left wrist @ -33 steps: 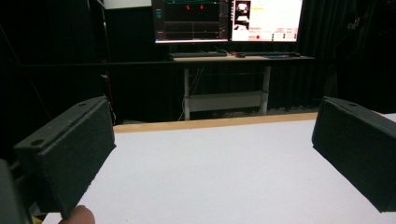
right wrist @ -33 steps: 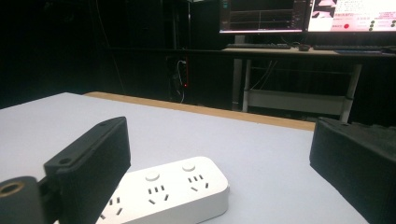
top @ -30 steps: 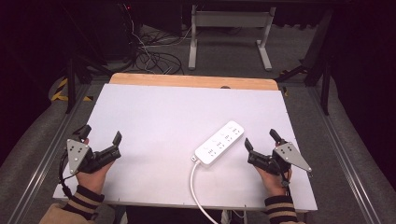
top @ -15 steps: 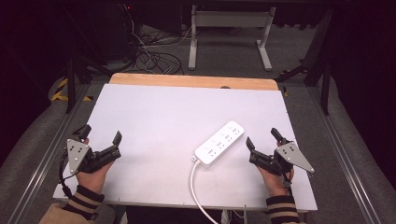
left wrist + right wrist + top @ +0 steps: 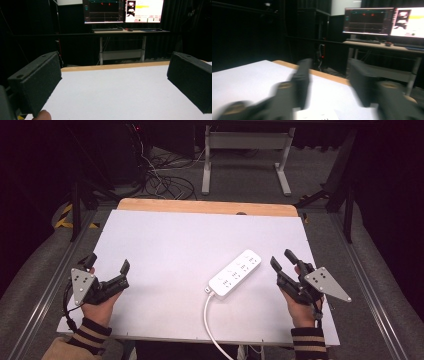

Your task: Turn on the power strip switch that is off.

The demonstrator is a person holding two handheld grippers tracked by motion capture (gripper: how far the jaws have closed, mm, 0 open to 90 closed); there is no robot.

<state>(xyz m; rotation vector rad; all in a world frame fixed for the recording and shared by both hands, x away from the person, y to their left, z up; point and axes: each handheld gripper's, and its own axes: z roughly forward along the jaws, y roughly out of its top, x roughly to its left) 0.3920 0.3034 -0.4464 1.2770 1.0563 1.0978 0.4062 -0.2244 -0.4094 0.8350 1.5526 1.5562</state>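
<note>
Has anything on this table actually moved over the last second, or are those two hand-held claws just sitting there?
Very little. The right gripper has shifted slightly, and its own camera picture is blurred, which fits a hand in motion. It has not taken hold of anything; its jaws stand open beside the white power strip. The left gripper stays open near the table's left edge, and the power strip has not moved.

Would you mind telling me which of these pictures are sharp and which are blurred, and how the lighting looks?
High view: sharp, the white table evenly lit against dark surroundings, the power strip crisp. Left gripper view: in focus, the left tongs open with clean edges, the distant monitors bright and partly washed out. Right gripper view: smeared as by motion, the open right tongs soft-edged.
</note>
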